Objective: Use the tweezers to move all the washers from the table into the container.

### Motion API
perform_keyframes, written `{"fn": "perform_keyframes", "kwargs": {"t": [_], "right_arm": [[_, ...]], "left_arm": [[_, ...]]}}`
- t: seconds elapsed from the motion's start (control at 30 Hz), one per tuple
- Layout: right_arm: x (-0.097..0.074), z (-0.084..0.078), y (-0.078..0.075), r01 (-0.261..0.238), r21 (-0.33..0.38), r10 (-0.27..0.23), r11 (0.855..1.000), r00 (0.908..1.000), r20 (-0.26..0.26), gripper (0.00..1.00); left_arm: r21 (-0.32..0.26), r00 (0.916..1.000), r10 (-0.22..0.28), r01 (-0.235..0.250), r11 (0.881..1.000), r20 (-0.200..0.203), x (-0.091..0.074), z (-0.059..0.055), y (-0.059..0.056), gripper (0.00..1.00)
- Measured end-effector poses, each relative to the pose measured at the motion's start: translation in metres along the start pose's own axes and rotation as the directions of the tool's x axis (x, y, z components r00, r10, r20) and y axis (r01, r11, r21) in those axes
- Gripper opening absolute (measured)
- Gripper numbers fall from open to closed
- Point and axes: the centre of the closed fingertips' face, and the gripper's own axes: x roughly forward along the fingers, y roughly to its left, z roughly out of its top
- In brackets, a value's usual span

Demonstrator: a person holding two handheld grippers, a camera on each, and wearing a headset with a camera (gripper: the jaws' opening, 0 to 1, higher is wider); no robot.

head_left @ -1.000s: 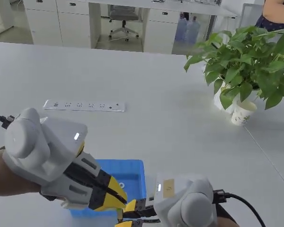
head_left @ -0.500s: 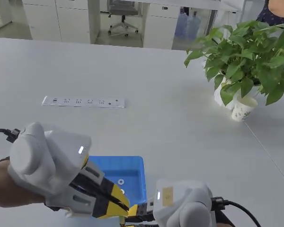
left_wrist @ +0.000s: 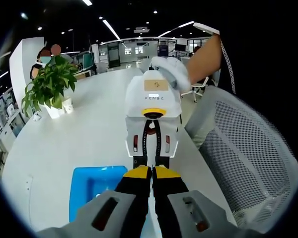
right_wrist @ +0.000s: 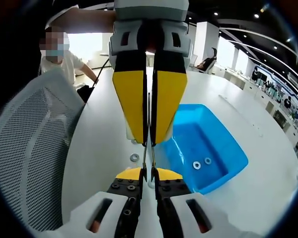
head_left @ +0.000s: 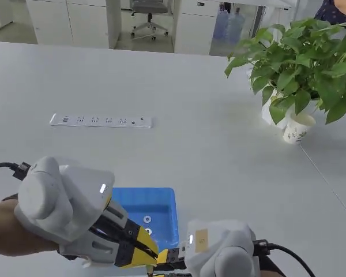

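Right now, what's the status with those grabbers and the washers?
Tip to tip, left gripper and right gripper both shut on tweezers. In blue container, two washers; one washer on table. Nothing blocking the container.

My left tongs (head_left: 151, 254) cover the container's (head_left: 161, 199) near-left corner; right tongs (head_left: 164, 255) cut by bottom edge; tweezers (right_wrist: 148, 151) just a sliver.
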Motion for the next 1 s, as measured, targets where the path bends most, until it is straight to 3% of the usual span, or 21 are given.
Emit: {"fn": "perform_keyframes", "kwargs": {"t": [1.0], "right_arm": [[0.0061, -0.0083, -0.0002, -0.009, 0.004, 0.009, 1.0, 0.9998, -0.015, 0.11]], "left_arm": [[0.004, 0.9997, -0.017, 0.017, 1.0, -0.017, 0.0086, -0.0061, -0.0004, 0.04]]}}
